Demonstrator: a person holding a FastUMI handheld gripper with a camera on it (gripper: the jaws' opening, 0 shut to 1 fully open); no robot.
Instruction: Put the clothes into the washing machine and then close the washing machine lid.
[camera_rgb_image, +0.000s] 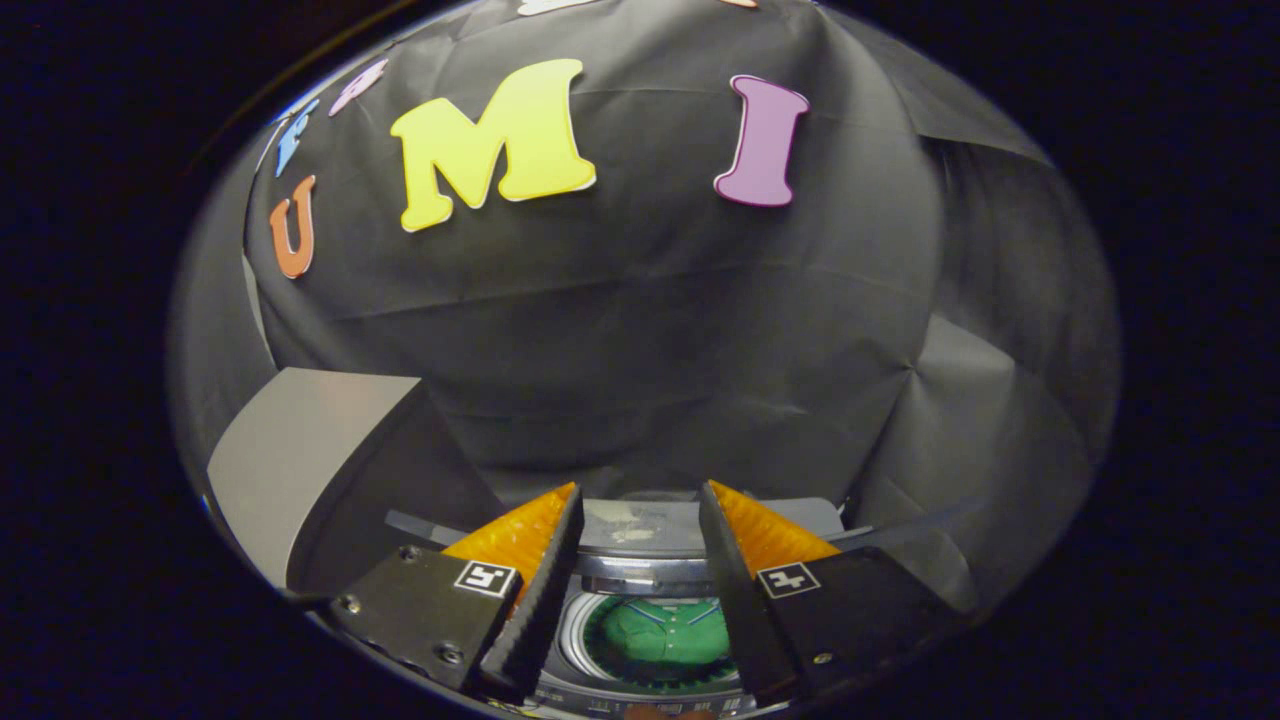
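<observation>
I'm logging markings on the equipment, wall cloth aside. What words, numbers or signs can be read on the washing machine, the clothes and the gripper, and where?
Readable words or numbers: none.
Gripper, fingers open above the washing machine: a square black-and-white marker on each finger, a coded pattern, not text.
Green shirt in the drum, between the fingers: no print visible.
Washing machine's front strip: too small and blurred to read.

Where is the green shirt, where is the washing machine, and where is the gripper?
green shirt (660, 635): gripper view, middle of the cloth inside the drum.
washing machine (640, 535): gripper view, its back top edge.
gripper (640, 500): gripper view, open gap between the fingertips.
</observation>
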